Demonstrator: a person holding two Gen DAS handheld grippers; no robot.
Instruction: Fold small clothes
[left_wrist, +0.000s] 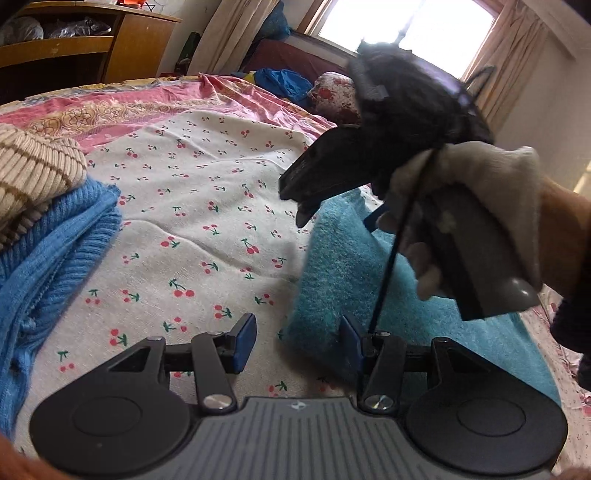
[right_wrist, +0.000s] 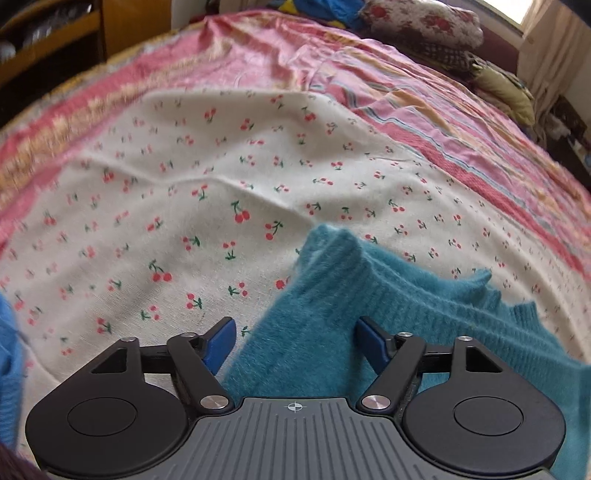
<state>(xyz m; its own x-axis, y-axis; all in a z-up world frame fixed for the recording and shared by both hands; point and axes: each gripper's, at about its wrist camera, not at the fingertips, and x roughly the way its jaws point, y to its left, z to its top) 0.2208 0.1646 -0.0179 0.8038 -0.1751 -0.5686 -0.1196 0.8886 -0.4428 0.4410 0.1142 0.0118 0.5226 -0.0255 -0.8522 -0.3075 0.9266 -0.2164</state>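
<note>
Between our right claw's (right_wrist: 293, 341) wide-apart blue pads lies the fluffy teal knitted sweater (right_wrist: 369, 314), not gripped. Our left claw (left_wrist: 298, 341) stands open, empty, over the cherry-print white sheet (left_wrist: 207, 221); the sweater lies to its right.

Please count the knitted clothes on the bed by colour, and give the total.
Teal sweater: 1
Blue ribbed knit: 1
Beige striped knit: 1
Total: 3

Daylight came from the blown-out window (left_wrist: 406, 33); my right gripper (left_wrist: 299, 206) sat dark against it, motion-blurred. Fisheye bent the bedsheet (right_wrist: 221, 192) edges, smeared left.
</note>
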